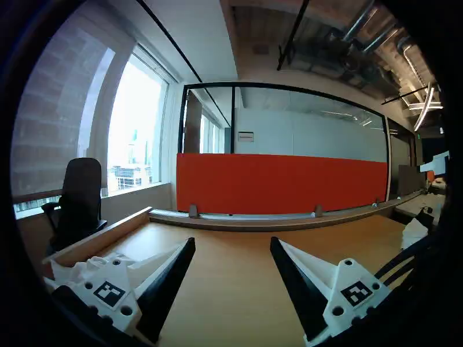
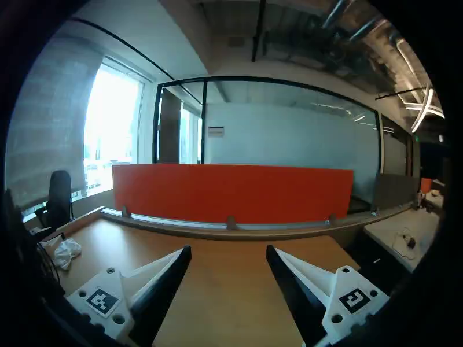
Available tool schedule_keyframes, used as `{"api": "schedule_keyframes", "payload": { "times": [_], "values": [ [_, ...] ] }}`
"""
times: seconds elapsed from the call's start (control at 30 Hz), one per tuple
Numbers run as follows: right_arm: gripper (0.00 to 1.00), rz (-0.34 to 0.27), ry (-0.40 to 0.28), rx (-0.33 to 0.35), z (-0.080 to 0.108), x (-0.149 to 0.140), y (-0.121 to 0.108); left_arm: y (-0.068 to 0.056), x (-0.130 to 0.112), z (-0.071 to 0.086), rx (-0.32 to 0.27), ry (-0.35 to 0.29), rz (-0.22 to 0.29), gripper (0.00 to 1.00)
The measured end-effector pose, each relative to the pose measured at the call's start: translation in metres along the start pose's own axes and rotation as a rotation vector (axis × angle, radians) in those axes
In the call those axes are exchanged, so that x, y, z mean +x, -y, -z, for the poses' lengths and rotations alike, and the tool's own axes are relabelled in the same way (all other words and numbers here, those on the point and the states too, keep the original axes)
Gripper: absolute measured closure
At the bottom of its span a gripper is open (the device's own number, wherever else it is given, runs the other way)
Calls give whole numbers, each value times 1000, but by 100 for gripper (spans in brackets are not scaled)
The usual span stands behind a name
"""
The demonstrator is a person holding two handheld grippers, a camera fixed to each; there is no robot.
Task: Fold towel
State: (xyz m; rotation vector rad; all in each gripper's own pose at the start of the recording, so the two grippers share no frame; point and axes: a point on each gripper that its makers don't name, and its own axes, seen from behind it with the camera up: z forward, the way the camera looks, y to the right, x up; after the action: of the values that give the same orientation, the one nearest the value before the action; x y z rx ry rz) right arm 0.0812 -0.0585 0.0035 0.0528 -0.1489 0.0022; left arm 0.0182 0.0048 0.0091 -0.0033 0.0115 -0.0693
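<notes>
Left gripper (image 1: 231, 239) wide, empty; right gripper (image 2: 227, 248) likewise. Towel (image 2: 65, 252) (crumpled, white) well off right gripper's left, untouched.

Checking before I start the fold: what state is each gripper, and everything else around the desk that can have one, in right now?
Left gripper: open, holding nothing, above the desk.
Right gripper: open, holding nothing, above the desk.
White cloth: crumpled, not folded, lying on the desk, not gripped.
Office chair: upright, unoccupied.
</notes>
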Motion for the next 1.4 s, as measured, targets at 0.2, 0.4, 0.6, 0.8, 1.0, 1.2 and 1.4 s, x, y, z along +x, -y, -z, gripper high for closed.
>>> {"api": "schedule_keyframes", "payload": {
  "times": [0.2,0.4,0.6,0.8,1.0,1.2,1.4],
  "values": [
    [0,6,-5,0,1,-8,6,9,-29,-4,8,-12,17,4],
    [0,3,1,10,-1,-24,14,12,-54,-6,11,-16,14,4],
    [0,10,23,10,-4,-42,16,13,-69,-5,15,-27,8,4],
    [0,-1,14,4,-5,-47,15,10,-82,-5,9,-27,3,4],
    [0,7,12,1,-4,-52,14,8,-93,-4,4,-27,2,4],
    [0,9,12,3,-1,-54,14,6,-100,-4,5,-22,-20,4],
    [0,10,12,4,1,-53,11,2,-102,-6,0,-20,-34,4]
  ]
}}
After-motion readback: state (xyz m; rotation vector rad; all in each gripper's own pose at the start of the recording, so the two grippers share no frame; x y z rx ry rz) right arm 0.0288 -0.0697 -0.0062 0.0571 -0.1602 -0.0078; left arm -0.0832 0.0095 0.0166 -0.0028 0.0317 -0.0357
